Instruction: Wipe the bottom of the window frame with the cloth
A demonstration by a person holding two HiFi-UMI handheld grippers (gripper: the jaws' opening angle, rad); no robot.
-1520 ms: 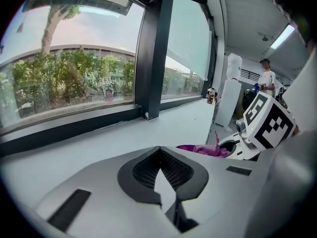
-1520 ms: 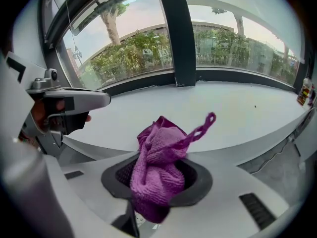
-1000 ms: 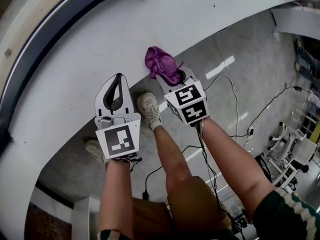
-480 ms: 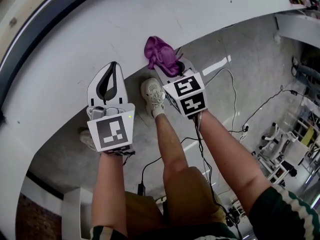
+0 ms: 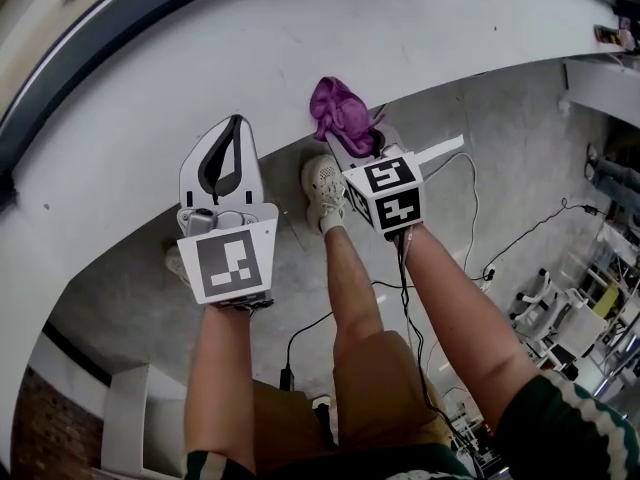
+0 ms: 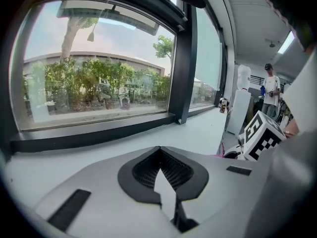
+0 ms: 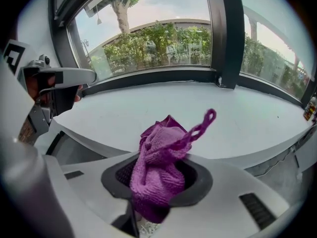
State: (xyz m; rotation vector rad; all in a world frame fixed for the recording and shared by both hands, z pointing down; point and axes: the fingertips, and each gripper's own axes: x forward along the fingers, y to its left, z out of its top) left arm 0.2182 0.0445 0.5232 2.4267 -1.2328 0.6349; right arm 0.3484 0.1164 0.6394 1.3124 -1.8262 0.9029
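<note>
right gripper (image 5: 352, 146), centre frame, clenched on a bunched purple cloth (image 5: 336, 111) at the white sill (image 5: 180, 68) edge — left gripper (image 5: 235, 128), centre left, jaws together, empty.

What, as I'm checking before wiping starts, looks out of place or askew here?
Only the cloth: it sits as a bunched wad clamped in the right gripper, its loop sticking up, not spread flat for wiping.
</note>
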